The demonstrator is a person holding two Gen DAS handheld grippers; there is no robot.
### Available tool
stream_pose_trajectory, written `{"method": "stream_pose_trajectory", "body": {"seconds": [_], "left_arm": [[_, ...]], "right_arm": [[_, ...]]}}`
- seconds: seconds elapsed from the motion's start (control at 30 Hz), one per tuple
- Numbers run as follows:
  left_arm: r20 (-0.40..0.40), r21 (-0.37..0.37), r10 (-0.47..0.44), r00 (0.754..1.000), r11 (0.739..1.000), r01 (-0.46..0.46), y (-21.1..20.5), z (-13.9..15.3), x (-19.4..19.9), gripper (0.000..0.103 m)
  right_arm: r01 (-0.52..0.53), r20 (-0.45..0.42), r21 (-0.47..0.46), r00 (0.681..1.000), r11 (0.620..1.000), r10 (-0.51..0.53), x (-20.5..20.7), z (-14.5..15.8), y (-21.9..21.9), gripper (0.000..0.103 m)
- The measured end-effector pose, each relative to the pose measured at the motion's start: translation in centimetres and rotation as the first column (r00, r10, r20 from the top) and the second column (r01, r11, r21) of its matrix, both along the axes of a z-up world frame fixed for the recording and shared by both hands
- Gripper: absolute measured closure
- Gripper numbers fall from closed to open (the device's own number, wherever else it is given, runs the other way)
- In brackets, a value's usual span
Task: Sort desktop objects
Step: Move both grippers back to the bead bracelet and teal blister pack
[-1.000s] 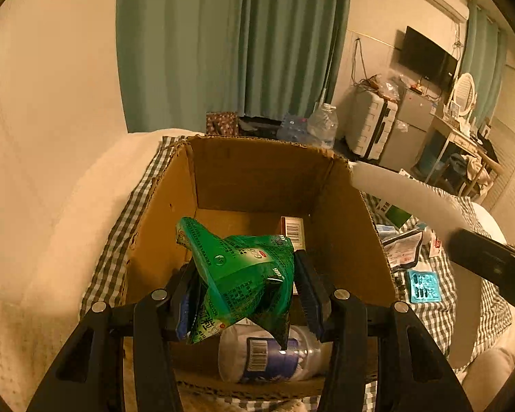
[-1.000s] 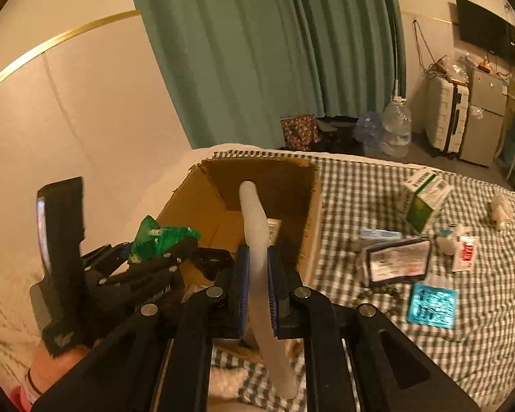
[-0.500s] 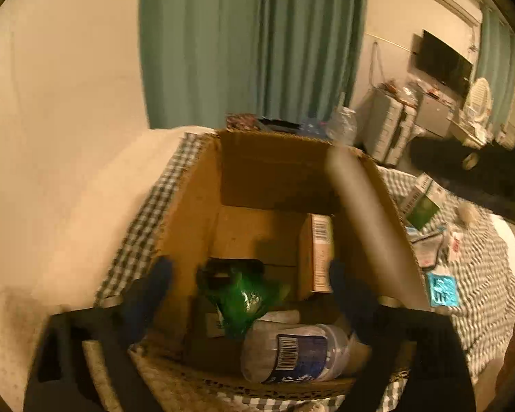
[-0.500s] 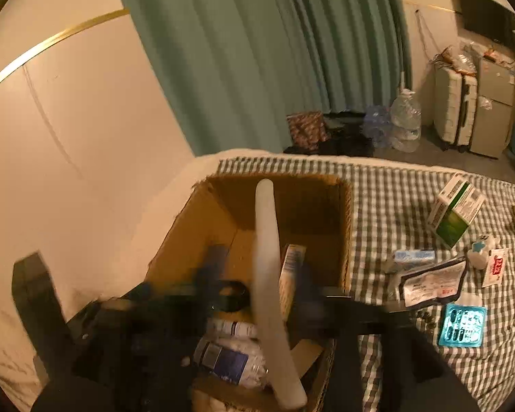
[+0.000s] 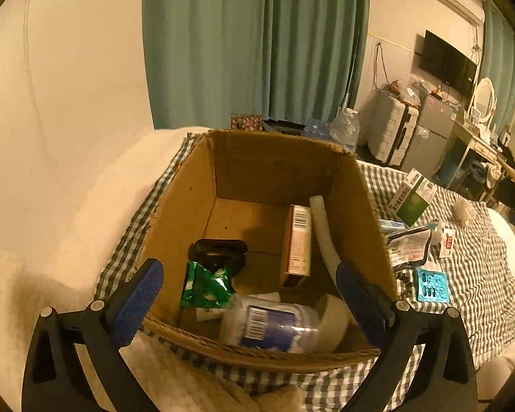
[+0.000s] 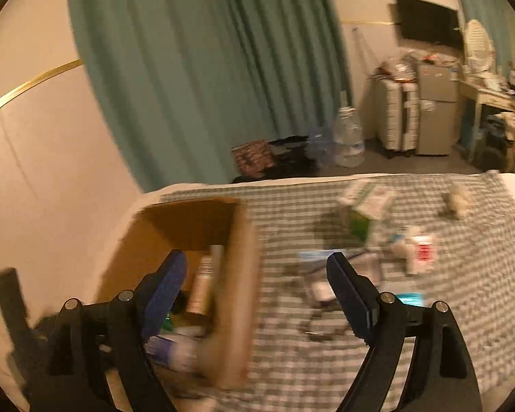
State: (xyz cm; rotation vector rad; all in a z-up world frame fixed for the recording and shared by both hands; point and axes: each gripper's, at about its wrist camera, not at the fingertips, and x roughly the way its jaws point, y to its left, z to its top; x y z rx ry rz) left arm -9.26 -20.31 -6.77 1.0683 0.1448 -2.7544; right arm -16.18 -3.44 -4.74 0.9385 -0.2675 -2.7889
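Observation:
An open cardboard box [image 5: 182, 219] stands on a checked cloth. Inside lie a green packet [image 5: 206, 286], a black case [image 5: 218, 252], a tan carton [image 5: 297, 240], a white tube [image 5: 322, 237] leaning on the right wall, and a clear bottle [image 5: 271, 322]. My left gripper [image 5: 250, 298] is open and empty above the box's near edge. My right gripper [image 6: 257, 292] is open and empty over the box's right wall [image 6: 238, 274]; that view is blurred.
Loose items lie on the cloth [image 5: 470, 274] right of the box: a green and white carton [image 5: 412, 197], a dark pouch [image 5: 408, 247], a blue blister pack [image 5: 432, 286], a small white packet [image 5: 447, 242]. White bedding [image 5: 68, 240] lies left.
My left gripper opened and the green packet dropped into the box. My right gripper opened, let the white tube go into the box, and swung right.

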Motion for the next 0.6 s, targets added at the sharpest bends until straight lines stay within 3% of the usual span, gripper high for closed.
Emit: {"method": "stream_pose_trajectory", "body": {"seconds": [0.3,0.6], "left_arm": [[-0.002,-0.026,-0.110,0.994,0.994,0.110,8.2,0.6,2.0,0.000],[0.021,-0.003,-0.213,0.977,0.977,0.213,16.0,-0.5,2.5,0.000]], "right_arm": [[0.175,-0.060,-0.010,0.983,0.984,-0.176,5.0,1.9,12.5,0.015],[0.182,-0.020,-0.013,0.983,0.983,-0.182,6.5,-1.7,16.4,0.015]]}}
